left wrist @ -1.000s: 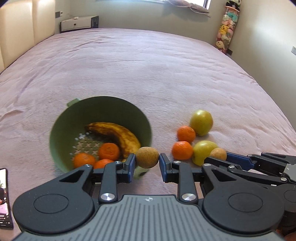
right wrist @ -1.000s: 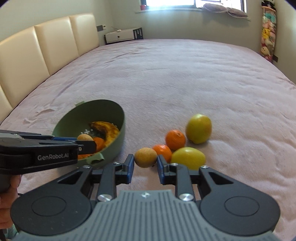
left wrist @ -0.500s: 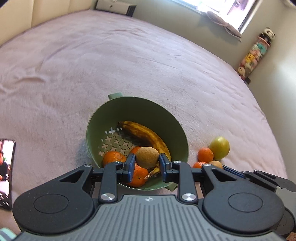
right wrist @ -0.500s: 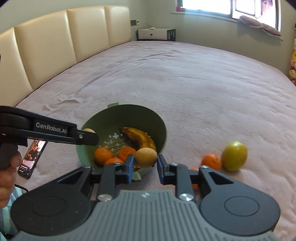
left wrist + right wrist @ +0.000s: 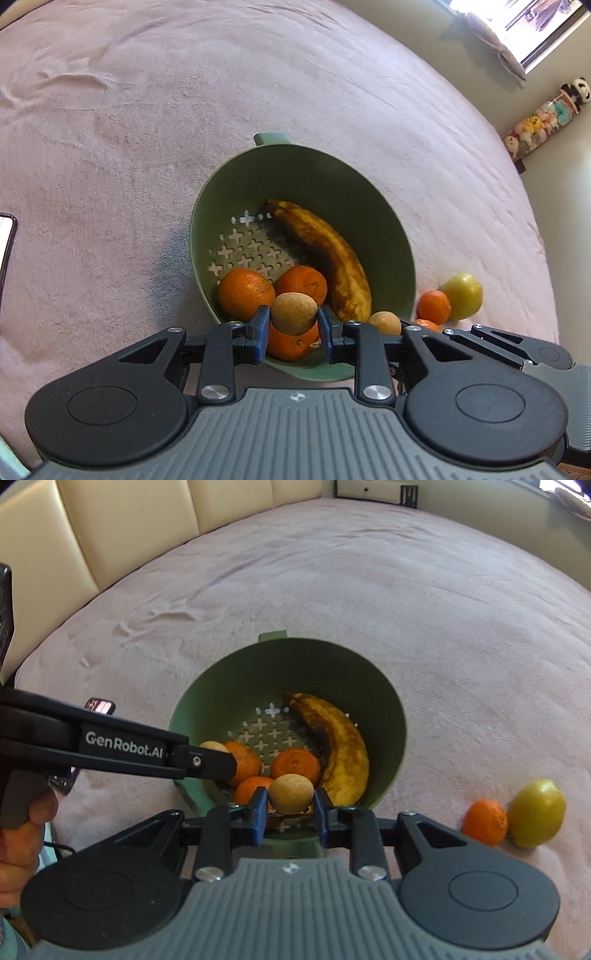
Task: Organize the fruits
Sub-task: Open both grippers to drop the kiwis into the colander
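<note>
Brown fruit (image 5: 294,313) clenched in my left fingers (image 5: 291,328), its twin (image 5: 290,788) in my right fingers (image 5: 288,806), both poised directly above the green colander (image 5: 384,698).

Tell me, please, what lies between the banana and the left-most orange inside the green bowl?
In the left wrist view, another orange lies between the banana and the left-most orange in the green bowl.

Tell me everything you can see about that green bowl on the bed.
The green colander bowl looks like matte plastic, round and deep, with cross-shaped drain holes in its floor and a small tab handle on the far rim. It sits upright on the pink bedspread. Inside lie a brown-spotted banana and three tangerines. No gripper is seen touching it.
</note>
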